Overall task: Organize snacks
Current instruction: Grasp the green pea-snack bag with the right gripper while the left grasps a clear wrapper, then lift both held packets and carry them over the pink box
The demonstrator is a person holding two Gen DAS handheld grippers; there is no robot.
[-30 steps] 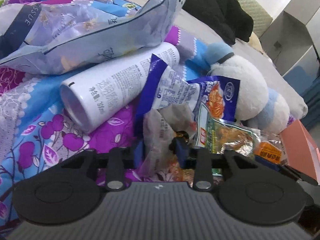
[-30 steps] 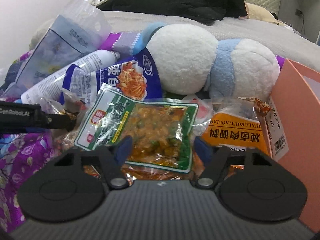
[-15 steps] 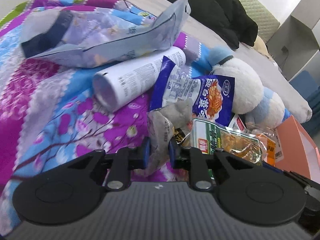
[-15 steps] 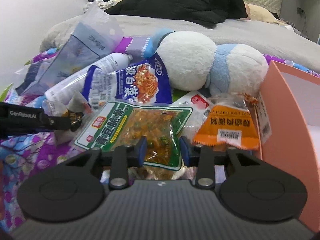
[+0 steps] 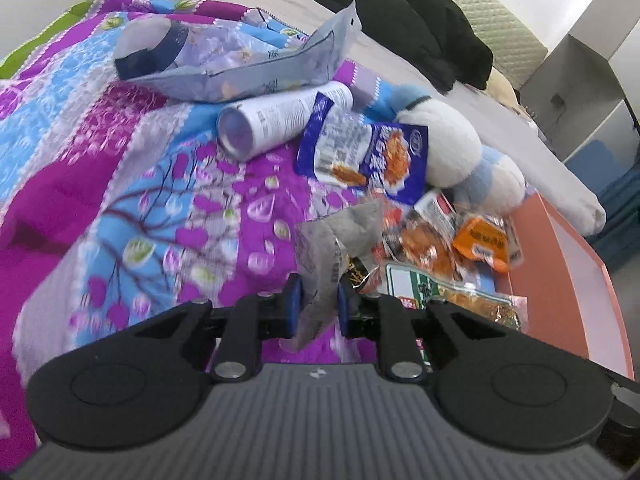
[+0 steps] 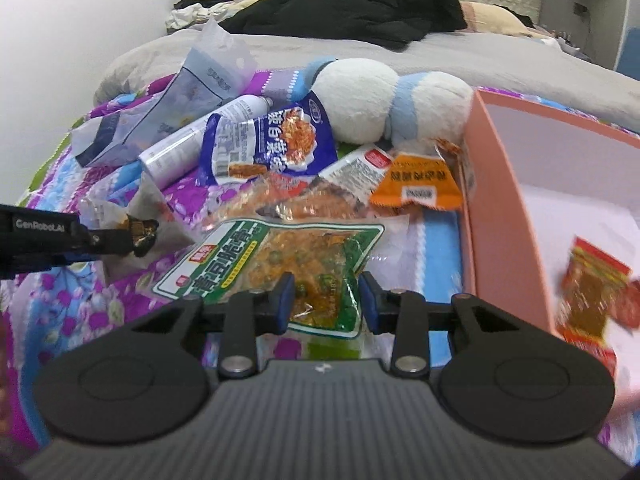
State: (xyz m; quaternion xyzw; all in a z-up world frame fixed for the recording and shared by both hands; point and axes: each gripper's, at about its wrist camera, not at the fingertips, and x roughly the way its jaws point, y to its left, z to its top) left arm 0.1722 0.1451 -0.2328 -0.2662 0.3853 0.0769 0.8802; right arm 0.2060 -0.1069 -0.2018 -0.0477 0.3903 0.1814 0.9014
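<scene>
Both jaws have closed within the last second. Left gripper (image 5: pixel 318 304) now clamps a crumpled grey translucent snack packet (image 5: pixel 332 240), lifted clear of the purple floral blanket (image 5: pixel 132 200). Right gripper (image 6: pixel 326 300) pinches the green-bordered clear pouch of pickled vegetables (image 6: pixel 280 264), its near edge raised off the pile. Pink cardboard box (image 6: pixel 496 168) stands just beside, holding one red packet (image 6: pixel 596 280). Judgement: both picks secured; transfer to the box follows.
</scene>
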